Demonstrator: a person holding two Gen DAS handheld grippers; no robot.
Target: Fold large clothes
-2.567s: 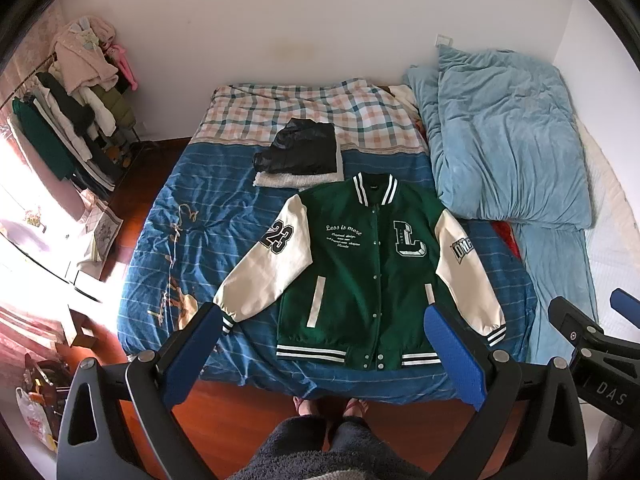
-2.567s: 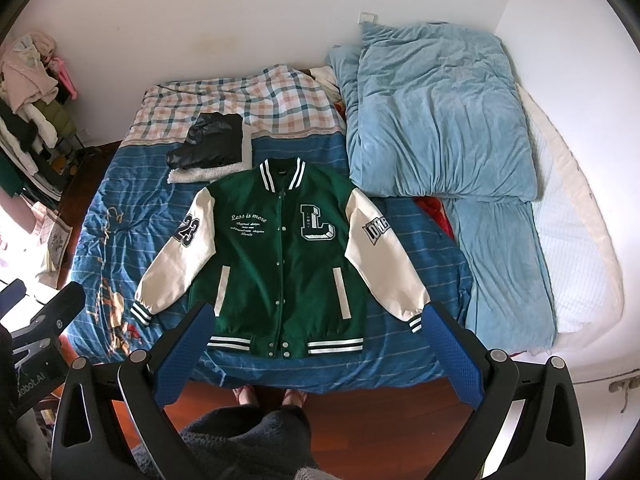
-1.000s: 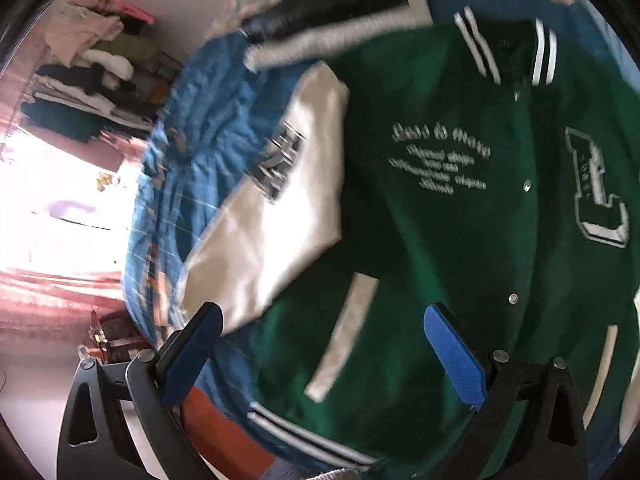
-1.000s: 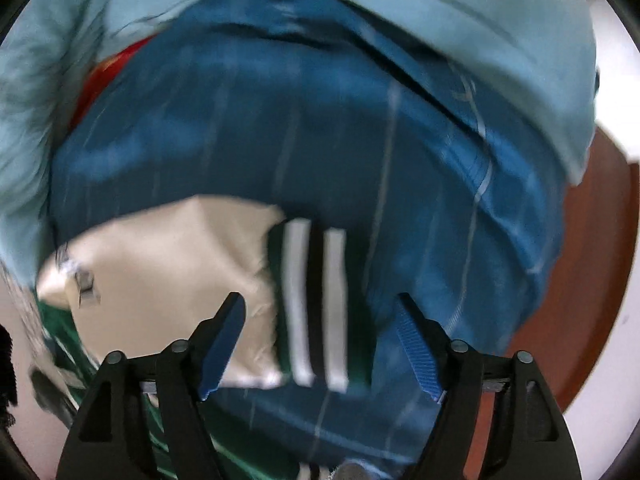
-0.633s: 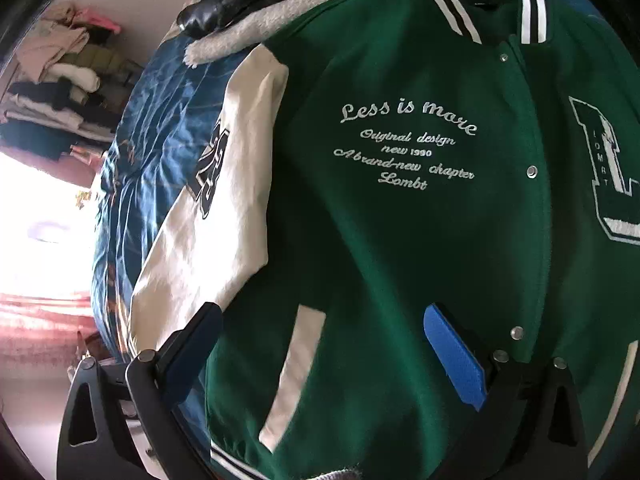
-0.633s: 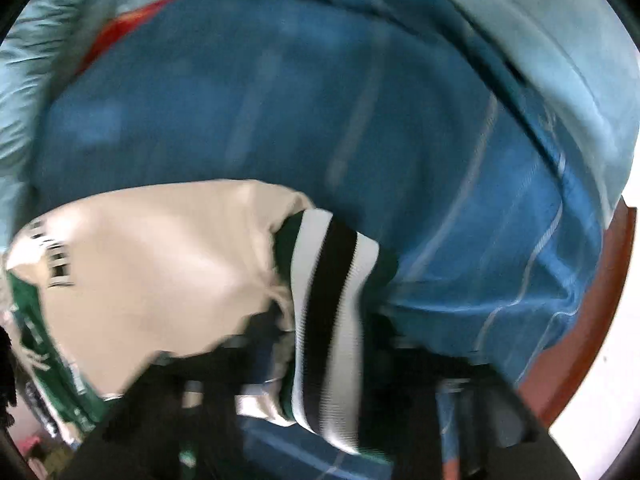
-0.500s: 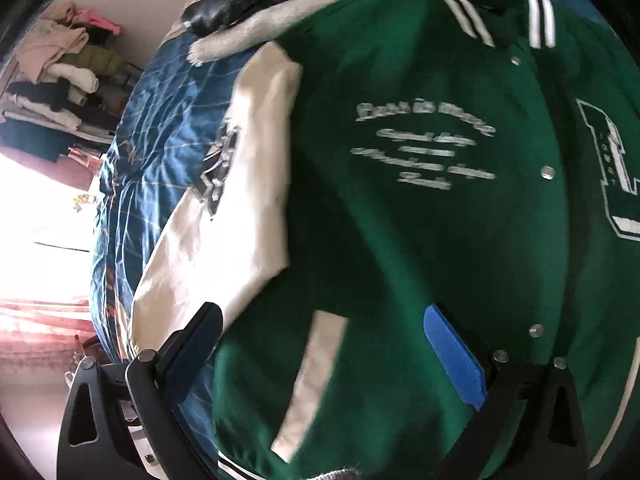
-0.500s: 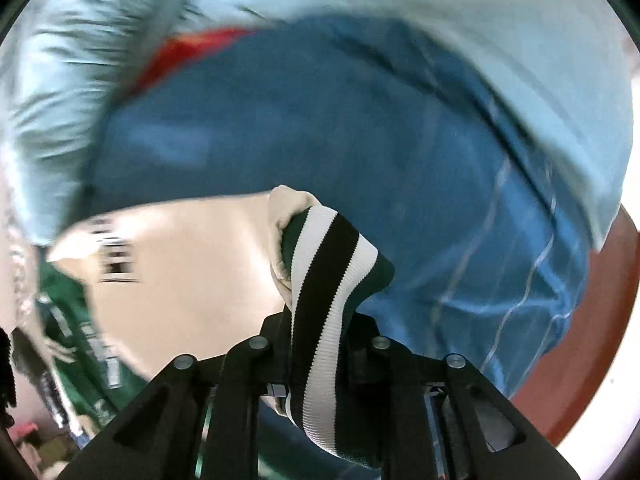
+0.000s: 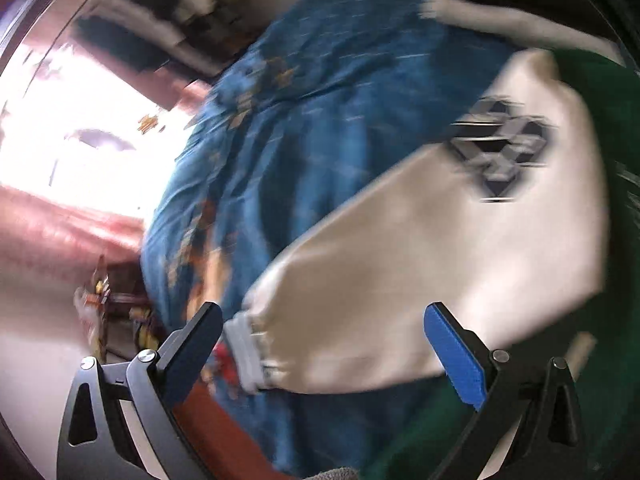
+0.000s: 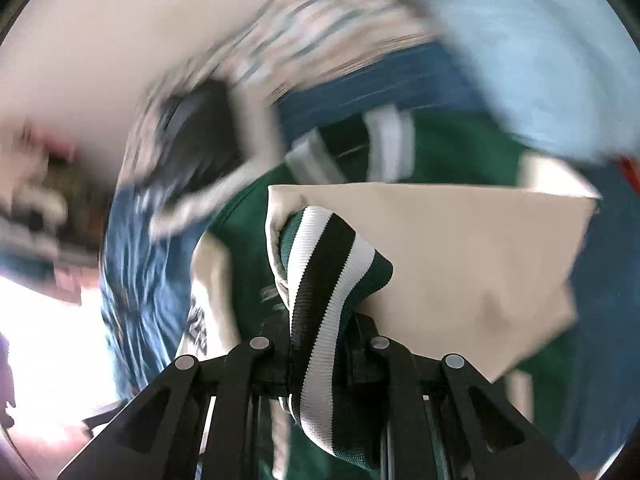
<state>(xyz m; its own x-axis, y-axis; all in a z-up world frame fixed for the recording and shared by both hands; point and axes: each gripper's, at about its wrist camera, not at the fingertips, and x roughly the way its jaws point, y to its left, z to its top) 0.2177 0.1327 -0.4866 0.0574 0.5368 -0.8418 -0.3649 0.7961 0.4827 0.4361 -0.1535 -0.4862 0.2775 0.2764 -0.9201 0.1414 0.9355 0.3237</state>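
Striped cuff (image 10: 324, 280) pinched in right tool (image 10: 320, 344); left tool (image 9: 324, 344) spread wide.

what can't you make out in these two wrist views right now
- Number patch on the cream sleeve, left wrist view: smeared by motion blur.
- Right gripper pads, right wrist view: hidden by the striped cuff they clamp.
- Jacket chest lettering: covered by the lifted sleeve.

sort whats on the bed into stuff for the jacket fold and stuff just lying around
Part of the job:
- green varsity jacket
- its striped cuff, clamped in the right gripper
- the other cream sleeve, ahead of the open left gripper

Lying about:
- folded black garment
- light blue duvet
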